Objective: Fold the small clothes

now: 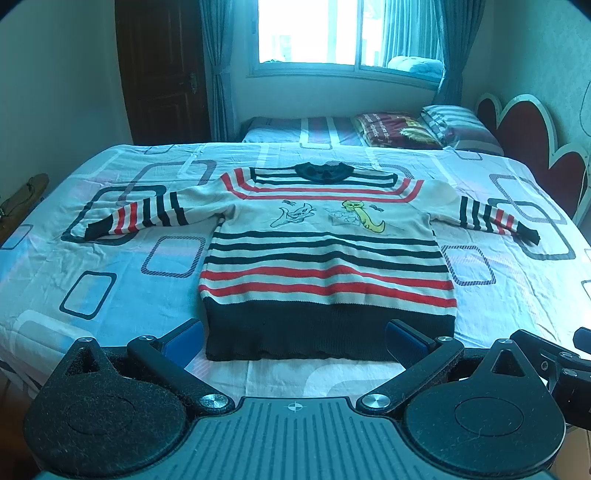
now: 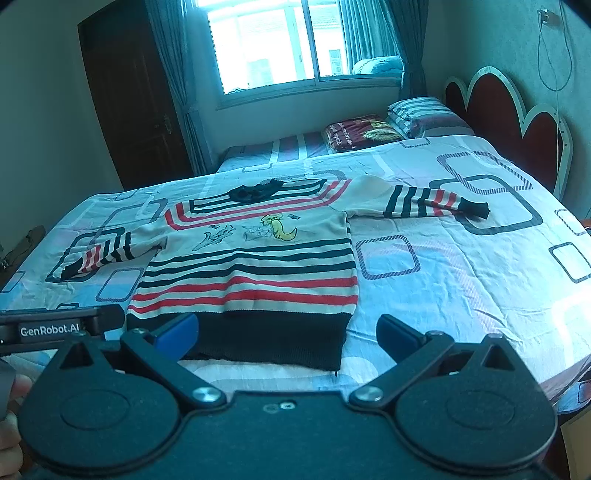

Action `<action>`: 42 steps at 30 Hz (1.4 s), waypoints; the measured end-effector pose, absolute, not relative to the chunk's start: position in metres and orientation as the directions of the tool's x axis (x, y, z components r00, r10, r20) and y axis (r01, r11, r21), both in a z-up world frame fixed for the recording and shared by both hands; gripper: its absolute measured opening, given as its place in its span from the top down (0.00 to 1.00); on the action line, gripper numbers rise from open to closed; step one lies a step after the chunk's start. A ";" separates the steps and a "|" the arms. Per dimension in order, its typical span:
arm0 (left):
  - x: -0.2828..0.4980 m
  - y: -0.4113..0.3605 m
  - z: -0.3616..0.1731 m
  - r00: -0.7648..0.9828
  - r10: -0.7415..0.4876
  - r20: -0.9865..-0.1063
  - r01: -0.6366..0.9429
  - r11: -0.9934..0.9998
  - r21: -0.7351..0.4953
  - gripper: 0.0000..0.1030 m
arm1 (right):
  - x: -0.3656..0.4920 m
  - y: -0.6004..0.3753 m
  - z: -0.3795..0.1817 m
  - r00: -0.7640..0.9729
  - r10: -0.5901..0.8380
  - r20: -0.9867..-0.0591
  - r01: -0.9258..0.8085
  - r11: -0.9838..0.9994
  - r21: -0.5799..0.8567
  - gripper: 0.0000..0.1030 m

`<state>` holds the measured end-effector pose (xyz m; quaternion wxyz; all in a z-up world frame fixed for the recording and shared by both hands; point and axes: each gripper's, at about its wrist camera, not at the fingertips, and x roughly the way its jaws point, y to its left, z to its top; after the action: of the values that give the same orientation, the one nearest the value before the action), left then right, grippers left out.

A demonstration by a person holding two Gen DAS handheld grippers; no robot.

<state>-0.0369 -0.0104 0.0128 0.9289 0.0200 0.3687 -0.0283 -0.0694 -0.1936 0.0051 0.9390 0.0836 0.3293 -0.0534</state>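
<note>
A small striped sweater (image 1: 325, 254) lies flat on the bed, front up, both sleeves spread out, with a dark collar, cartoon figures on the chest and a dark hem toward me. It also shows in the right wrist view (image 2: 251, 266). My left gripper (image 1: 295, 341) is open and empty, its blue pads just short of the hem. My right gripper (image 2: 286, 334) is open and empty near the hem's right corner. The right gripper's edge shows in the left wrist view (image 1: 554, 354). The left gripper's body shows in the right wrist view (image 2: 55, 326).
The bed sheet (image 1: 110, 266) has rounded rectangle prints. Folded bedding and pillows (image 1: 424, 127) lie at the far end by a red headboard (image 1: 528, 129). A window (image 1: 314, 33), curtains and a dark door (image 1: 162, 70) stand behind. The bed's near edge is just under my grippers.
</note>
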 end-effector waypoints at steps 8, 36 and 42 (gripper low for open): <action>-0.035 -0.010 0.012 0.723 -0.042 -0.689 0.072 0.997 0.014 0.00 | -0.068 -0.194 0.004 0.776 -0.045 -0.629 0.154 0.981 0.120 0.01; -0.032 -0.012 0.008 0.717 -0.039 -0.696 0.066 0.998 0.012 0.00 | -0.062 -0.194 -0.003 0.770 -0.043 -0.637 0.153 0.981 0.119 0.01; -0.031 -0.012 0.007 0.715 -0.038 -0.698 0.065 0.998 0.012 0.00 | -0.062 -0.194 -0.004 0.769 -0.041 -0.638 0.152 0.981 0.120 0.01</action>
<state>-0.0311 -0.0118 0.0068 0.9258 0.0179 0.3766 -0.0277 -0.0616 -0.1945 -0.0036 0.9369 0.0826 0.3358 -0.0513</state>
